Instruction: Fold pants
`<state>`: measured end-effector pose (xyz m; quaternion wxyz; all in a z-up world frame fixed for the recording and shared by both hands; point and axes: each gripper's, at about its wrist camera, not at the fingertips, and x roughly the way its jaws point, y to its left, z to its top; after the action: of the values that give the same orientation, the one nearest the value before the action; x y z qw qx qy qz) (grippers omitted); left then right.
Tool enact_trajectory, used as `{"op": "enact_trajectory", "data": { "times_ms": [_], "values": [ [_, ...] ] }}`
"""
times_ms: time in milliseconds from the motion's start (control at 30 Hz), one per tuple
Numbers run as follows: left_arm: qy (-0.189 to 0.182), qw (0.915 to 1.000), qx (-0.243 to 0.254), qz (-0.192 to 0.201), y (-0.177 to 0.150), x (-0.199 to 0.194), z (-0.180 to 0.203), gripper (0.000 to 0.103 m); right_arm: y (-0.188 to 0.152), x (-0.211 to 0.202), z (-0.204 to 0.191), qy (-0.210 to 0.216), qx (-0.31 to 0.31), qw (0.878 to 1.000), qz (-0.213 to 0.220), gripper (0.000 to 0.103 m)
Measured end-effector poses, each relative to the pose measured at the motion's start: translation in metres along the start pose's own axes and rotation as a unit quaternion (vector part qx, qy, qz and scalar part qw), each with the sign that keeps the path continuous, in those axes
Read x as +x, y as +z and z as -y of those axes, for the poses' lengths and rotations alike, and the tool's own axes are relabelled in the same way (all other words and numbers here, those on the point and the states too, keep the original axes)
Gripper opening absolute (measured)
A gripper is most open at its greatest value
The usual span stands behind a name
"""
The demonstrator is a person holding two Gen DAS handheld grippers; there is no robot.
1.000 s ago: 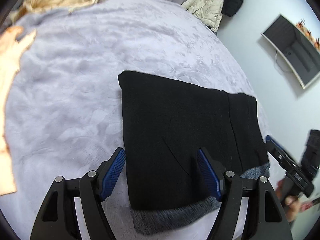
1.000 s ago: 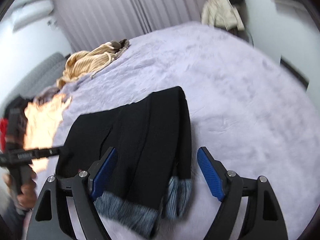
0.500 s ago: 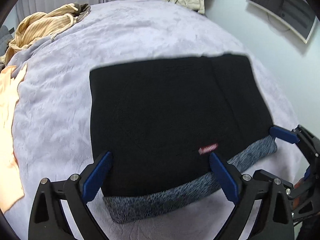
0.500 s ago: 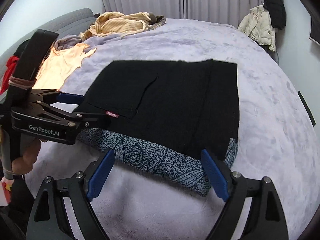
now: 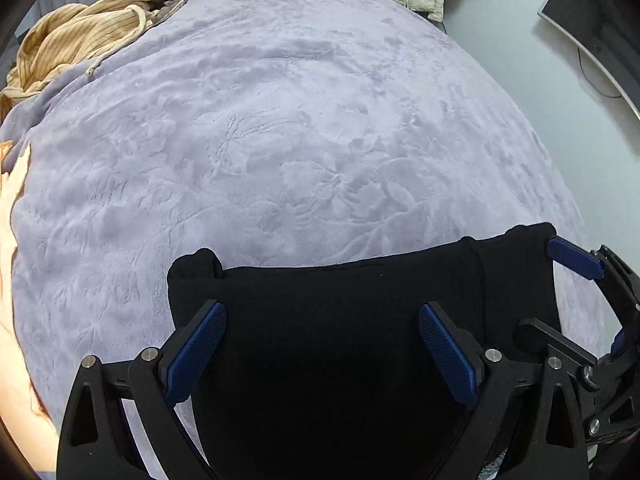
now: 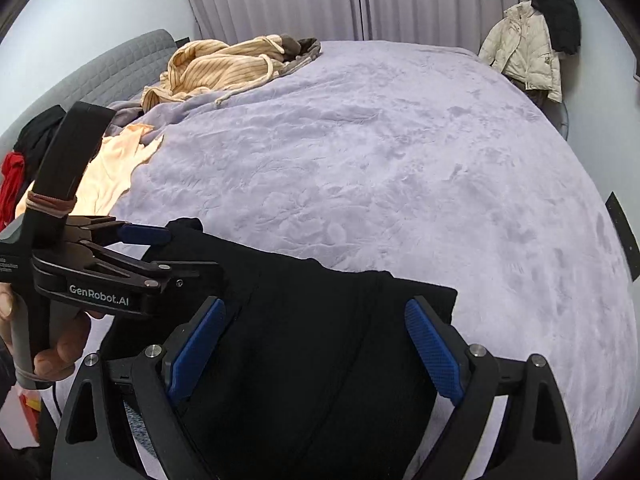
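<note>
The black pants point(image 5: 340, 320) lie folded in a compact block on the lilac bed blanket point(image 5: 280, 140), near its front edge. They also show in the right wrist view point(image 6: 320, 340). My left gripper point(image 5: 322, 344) is open, its blue pads spread over the pants' near part. My right gripper point(image 6: 316, 344) is open too, over the pants' right part. Each gripper shows in the other's view: the right one point(image 5: 580, 280) at the pants' right edge, the left one point(image 6: 144, 248) at their left edge. Neither holds cloth.
A striped tan hoodie point(image 6: 224, 64) lies at the bed's far left. A peach garment point(image 6: 116, 168) lies on the left edge. A cream jacket point(image 6: 524, 56) hangs at the far right. A monitor point(image 5: 592, 28) is on the right wall.
Both grippers have come low and close over the pants. The pants now show less of the grey patterned lining and sit lower in both views.
</note>
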<state>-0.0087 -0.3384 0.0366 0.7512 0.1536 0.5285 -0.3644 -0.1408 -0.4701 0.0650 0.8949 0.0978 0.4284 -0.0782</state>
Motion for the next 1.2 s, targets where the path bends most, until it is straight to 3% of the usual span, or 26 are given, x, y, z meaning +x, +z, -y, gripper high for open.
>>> {"op": "enact_trajectory", "data": {
  "times_ms": [233,400,533,733,900,1033,1200],
  "values": [
    [0.021,0.9996,0.018,-0.009,0.0,0.03,0.003,0.102,-0.005,0.045,0.015,0.015,0.019,0.998,-0.063,0.1],
    [0.009,0.9998,0.015,-0.007,-0.001,0.031,-0.002,0.102,-0.006,0.054,0.021,0.029,0.025,0.997,-0.069,0.103],
    [0.019,0.9996,0.021,0.008,-0.005,0.032,0.0,0.102,-0.006,0.062,0.016,0.012,0.014,0.997,-0.078,0.103],
    [0.02,0.9992,0.015,0.03,-0.011,0.023,-0.001,0.102,0.0,0.04,0.009,-0.051,0.023,0.996,-0.066,0.103],
    [0.042,0.9986,0.006,0.032,-0.013,0.023,-0.002,0.102,0.002,0.05,-0.007,-0.062,0.002,0.995,-0.08,0.103],
    [0.043,0.9985,0.013,0.031,-0.018,0.016,-0.001,0.102,-0.01,0.05,0.007,-0.056,0.037,0.993,-0.098,0.103],
    [0.087,0.9948,0.017,0.051,-0.046,-0.006,0.004,0.102,-0.044,0.017,-0.002,-0.056,0.054,0.994,-0.072,0.103]
  ]
}}
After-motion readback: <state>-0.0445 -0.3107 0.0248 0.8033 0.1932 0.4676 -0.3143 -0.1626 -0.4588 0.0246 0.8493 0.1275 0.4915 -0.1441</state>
